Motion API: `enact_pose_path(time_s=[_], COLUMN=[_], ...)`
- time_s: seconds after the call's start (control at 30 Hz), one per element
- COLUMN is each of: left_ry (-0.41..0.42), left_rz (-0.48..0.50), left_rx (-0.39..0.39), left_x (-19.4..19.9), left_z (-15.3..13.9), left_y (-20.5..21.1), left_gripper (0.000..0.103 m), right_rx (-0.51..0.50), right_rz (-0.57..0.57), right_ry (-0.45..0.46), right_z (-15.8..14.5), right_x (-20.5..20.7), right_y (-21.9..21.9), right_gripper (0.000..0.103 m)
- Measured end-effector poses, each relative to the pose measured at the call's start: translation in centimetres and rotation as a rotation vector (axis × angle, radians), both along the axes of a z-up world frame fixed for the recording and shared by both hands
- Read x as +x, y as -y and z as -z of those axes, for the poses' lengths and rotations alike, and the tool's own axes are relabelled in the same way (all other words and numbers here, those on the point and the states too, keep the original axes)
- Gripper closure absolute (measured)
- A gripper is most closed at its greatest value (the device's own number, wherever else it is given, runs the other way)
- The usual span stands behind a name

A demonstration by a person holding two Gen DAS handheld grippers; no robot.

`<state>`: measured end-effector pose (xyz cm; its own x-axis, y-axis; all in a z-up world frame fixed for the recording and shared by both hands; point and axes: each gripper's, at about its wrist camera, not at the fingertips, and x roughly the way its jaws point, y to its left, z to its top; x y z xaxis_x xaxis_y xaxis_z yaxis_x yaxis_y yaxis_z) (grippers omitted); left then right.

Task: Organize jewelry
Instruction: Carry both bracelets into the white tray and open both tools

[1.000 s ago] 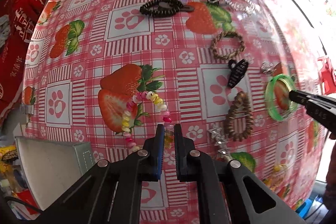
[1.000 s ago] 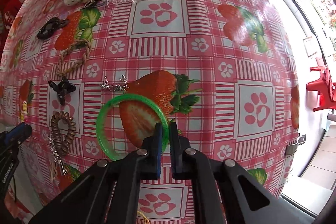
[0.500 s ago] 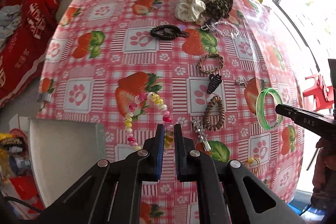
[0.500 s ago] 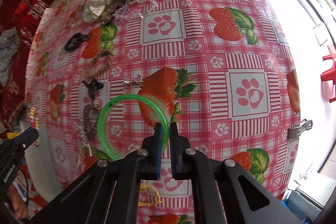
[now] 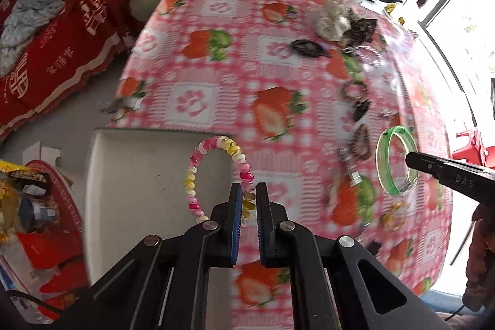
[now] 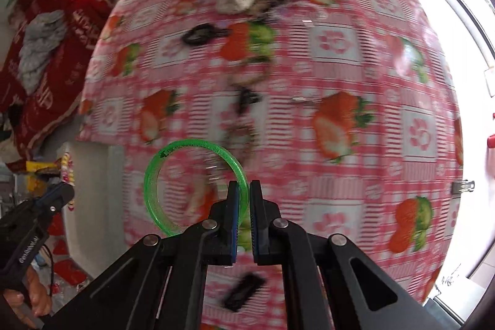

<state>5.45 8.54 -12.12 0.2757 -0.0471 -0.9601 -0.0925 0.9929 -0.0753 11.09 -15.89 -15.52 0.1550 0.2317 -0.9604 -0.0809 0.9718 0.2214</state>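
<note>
I had the left gripper [image 5: 248, 197] clenched on the pastel pink, yellow and white beaded stretch bracelet [image 5: 216, 175]; the loop stood up from the jaws and was off the red-and-white checked strawberry tablecloth [image 5: 216, 101]. In the left wrist view the loop sat in front of the plain white box-like surface [image 5: 139, 175] just beside the table's near-left edge; couldn't tell if that was an open tray or a lid, nothing visible in it.

My right gripper [image 6: 243, 194] was clamped on the rim of the translucent green plastic bangle [image 6: 173, 150], ring hanging out to the jaws' left, also clear of the cloth.

My read: the white surface lay to the left of both, left hand nearer, so the beads likely go first, bangle crossing leftwards after.

On the cloth there were a brown wooden bead bracelet [image 5: 362, 141], a black claw clip [image 6: 246, 99] and a white scrunchie [image 5: 332, 23], none in any container. Background was blurred, small silver bits unclear
</note>
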Motion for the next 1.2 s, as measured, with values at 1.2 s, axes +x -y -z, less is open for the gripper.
enact_pose_path(time_s=[1.2], left_ry=[-0.095], left_rz=[-0.012], left_rx=[0.106], left_x=[-3.4], left_z=[10.5], left_y=[-11.1], left_gripper=[0.087], right_rx=[-0.093], right_rz=[-0.317], right_ry=[-0.136], right_z=[9.0], right_x=[1.0], right_y=[-26.0], right_gripper=[0.095])
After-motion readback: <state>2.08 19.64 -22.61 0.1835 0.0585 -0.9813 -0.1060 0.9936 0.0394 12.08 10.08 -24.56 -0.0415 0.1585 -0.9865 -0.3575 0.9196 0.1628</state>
